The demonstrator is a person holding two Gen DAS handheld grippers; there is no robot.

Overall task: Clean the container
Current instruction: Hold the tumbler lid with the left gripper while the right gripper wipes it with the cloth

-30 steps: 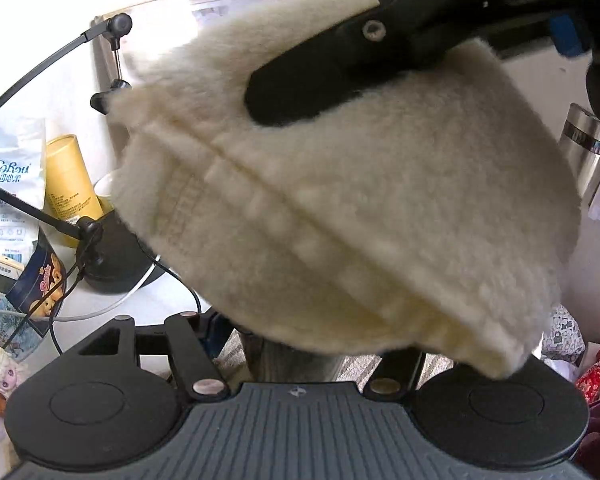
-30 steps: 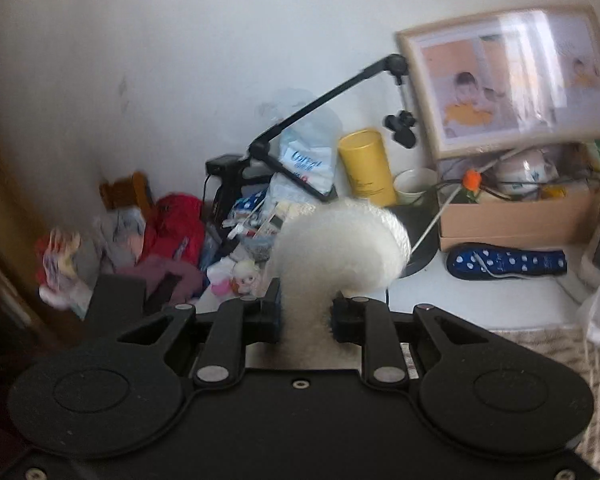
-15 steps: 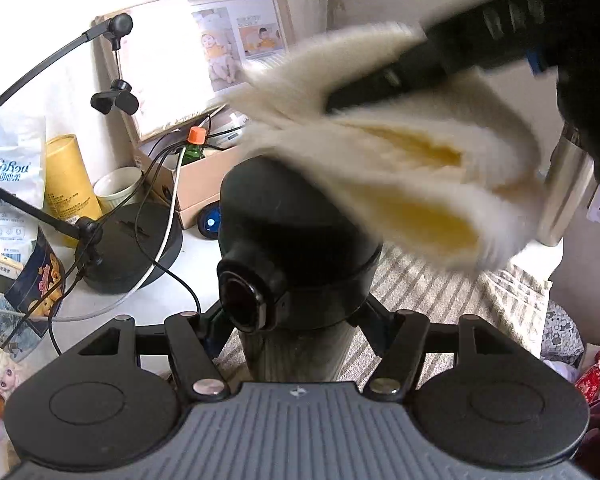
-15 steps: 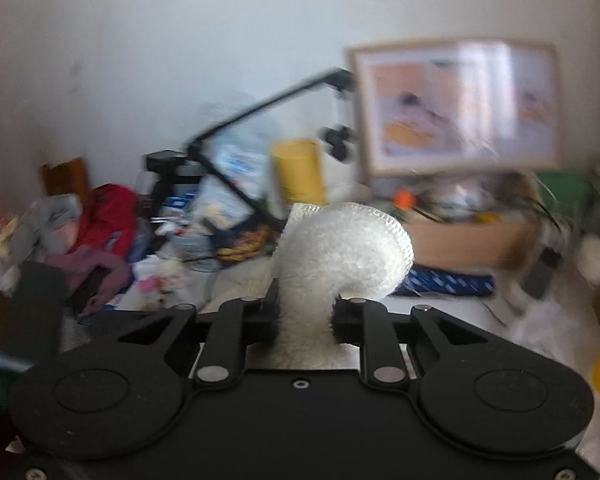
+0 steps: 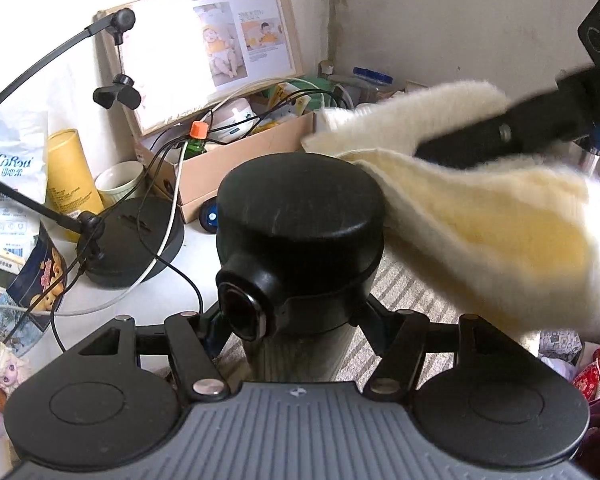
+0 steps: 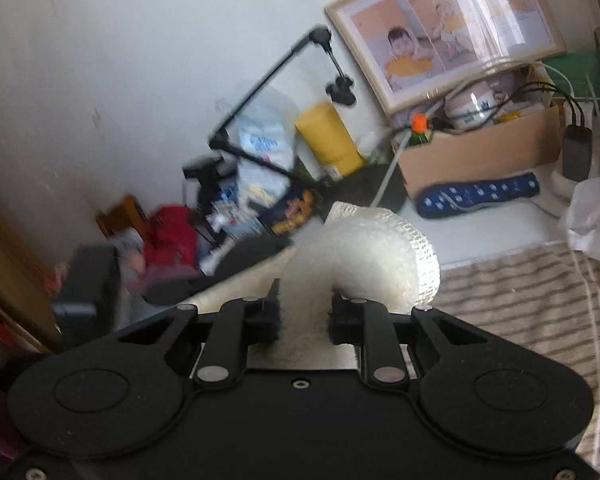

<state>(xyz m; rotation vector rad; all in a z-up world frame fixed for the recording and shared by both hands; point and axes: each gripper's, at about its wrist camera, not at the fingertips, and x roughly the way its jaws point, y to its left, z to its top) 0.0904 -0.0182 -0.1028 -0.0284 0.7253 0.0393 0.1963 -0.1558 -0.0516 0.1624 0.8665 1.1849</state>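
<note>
My left fingers (image 5: 296, 320) clamp the black-lidded flask (image 5: 300, 240); my right fingers (image 6: 304, 316) pinch the fleecy cloth (image 6: 376, 256) (bag (image 5: 8, 168) behind reads "CoRou").

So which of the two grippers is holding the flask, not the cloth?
The left gripper: its fingers clamp the black-lidded flask. The right one pinches the cloth.

This is a lived-in room of a home, cluttered like a spare corner or bedroom. A framed sheet of baby photos (image 5: 204, 52) leans against a plain white wall above a cardboard box (image 5: 244, 160) stuffed with cables and small bottles. A doll (image 5: 2, 368) lies by snack packets, a yellow tube (image 5: 70, 184) and a cup (image 5: 120, 180), and a striped cloth (image 6: 520, 312) covers the surface. Red clothes (image 6: 168, 236) sit heaped in the corner.
</note>
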